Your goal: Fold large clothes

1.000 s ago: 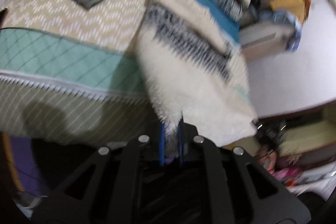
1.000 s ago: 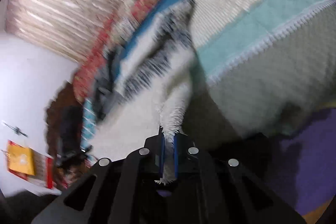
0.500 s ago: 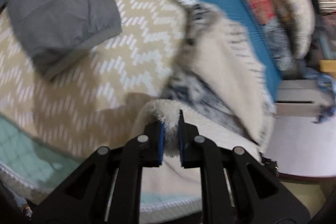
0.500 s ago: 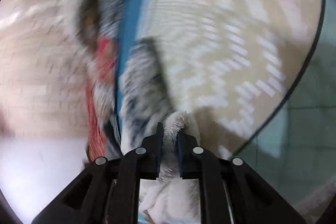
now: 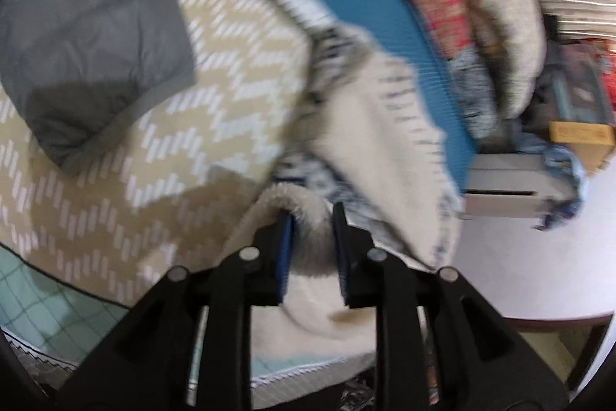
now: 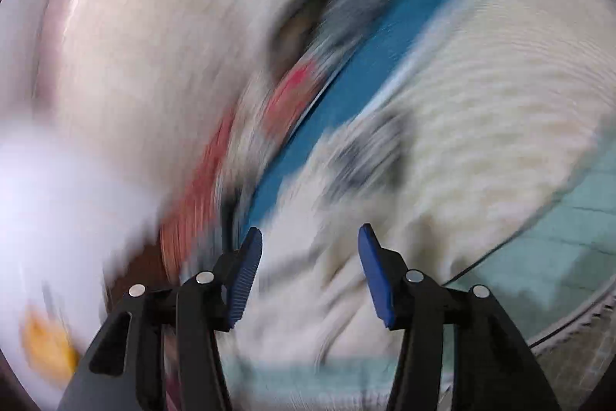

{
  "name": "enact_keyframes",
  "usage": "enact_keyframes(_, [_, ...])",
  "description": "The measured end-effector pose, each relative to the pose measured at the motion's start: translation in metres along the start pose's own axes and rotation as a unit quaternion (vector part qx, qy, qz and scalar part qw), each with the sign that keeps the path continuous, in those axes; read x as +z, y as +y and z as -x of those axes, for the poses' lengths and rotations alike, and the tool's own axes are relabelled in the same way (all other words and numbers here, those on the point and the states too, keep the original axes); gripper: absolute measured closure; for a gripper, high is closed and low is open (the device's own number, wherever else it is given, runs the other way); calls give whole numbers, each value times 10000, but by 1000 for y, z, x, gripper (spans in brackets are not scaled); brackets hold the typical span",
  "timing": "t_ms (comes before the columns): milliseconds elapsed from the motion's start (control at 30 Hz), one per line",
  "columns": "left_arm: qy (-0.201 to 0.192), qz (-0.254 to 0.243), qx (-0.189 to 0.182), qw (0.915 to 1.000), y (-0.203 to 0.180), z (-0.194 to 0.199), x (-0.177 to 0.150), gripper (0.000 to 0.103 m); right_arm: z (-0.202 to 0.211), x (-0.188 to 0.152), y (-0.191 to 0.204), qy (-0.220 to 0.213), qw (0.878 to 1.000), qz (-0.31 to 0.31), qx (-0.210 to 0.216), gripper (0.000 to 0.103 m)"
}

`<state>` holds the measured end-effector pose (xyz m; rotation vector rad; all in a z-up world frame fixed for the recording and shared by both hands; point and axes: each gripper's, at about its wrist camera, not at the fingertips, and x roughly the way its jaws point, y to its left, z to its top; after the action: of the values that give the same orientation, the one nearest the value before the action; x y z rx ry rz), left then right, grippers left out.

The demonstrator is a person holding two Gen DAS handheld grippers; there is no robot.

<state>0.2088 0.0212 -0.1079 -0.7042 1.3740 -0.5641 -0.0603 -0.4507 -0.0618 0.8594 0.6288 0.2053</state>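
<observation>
Sweater (image 5: 369,141) lies doubled on the bed (image 5: 215,110), its edge between the left gripper (image 5: 312,241)'s part-spread fingers. Right gripper (image 6: 310,268) gapes wide, empty, likely releasing.

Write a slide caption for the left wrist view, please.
Left tongs part around cream fleece garment on patterned bedspread.

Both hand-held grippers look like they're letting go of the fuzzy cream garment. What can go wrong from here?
1. The left hand-held gripper has its jaws parted with the cream garment's pile edge between them; pulling back may drag the fold open.
2. The garment's right side lies at the bed edge and might slide off.
3. The right hand-held gripper view is heavily blurred, so placement is unverifiable.
</observation>
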Motion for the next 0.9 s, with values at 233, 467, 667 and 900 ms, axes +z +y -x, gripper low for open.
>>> enact_keyframes(233, [-123, -449, -391, 9982, -11, 28, -20, 83, -143, -42, 40, 1914, 9785, 617, -452, 51])
enact_keyframes(467, [-256, -215, -271, 9991, 9, 43, -16, 75, -198, 6, -12, 860, 9844, -293, -1510, 44])
enact_keyframes(667, [-392, -719, -353, 9960, -12, 58, -33, 75, -182, 11, -13, 611, 9911, -573, -1031, 40])
enact_keyframes(900, [868, -2751, -248, 9572, -79, -28, -99, 74, -103, -14, 1, 360, 9980, -73, -508, 42])
